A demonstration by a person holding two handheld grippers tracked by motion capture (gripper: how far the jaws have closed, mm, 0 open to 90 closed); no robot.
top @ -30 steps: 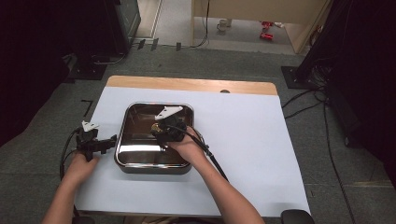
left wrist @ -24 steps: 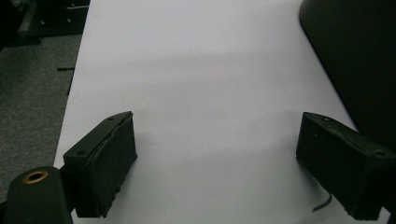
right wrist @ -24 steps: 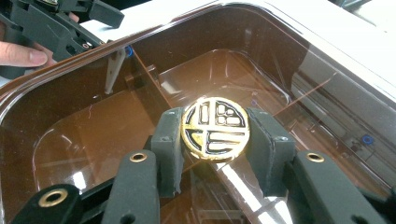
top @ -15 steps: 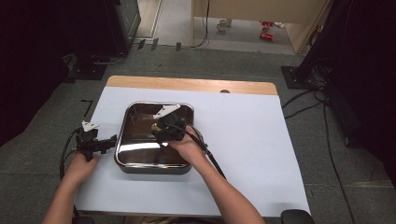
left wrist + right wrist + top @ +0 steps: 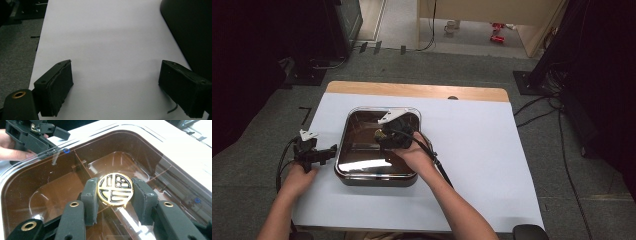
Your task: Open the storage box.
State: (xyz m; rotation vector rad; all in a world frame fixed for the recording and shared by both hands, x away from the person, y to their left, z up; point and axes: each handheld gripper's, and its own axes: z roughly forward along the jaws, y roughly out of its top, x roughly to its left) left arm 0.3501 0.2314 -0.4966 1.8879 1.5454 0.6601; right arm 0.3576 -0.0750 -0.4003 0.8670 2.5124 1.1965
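A square brown box (image 5: 377,176) with a clear lid lies on the white table cover, its dividers showing through the lid (image 5: 62,192). A round gold-and-black knob (image 5: 115,188) sits at the lid's middle. My right gripper (image 5: 115,182) is shut on this knob, one pad on each side; from above the gripper (image 5: 384,136) hangs over the box's centre. My left gripper (image 5: 115,72) stands open over the bare cover, left of the box's dark wall (image 5: 192,30). It (image 5: 328,151) is close to the box's left rim, with nothing between its jaws.
The white cover (image 5: 482,150) spreads wide to the right of the box. A bare wooden strip (image 5: 412,91) runs along the table's far edge. Cables (image 5: 442,172) trail from the right gripper along the forearm. Grey carpet (image 5: 15,45) borders the table's left edge.
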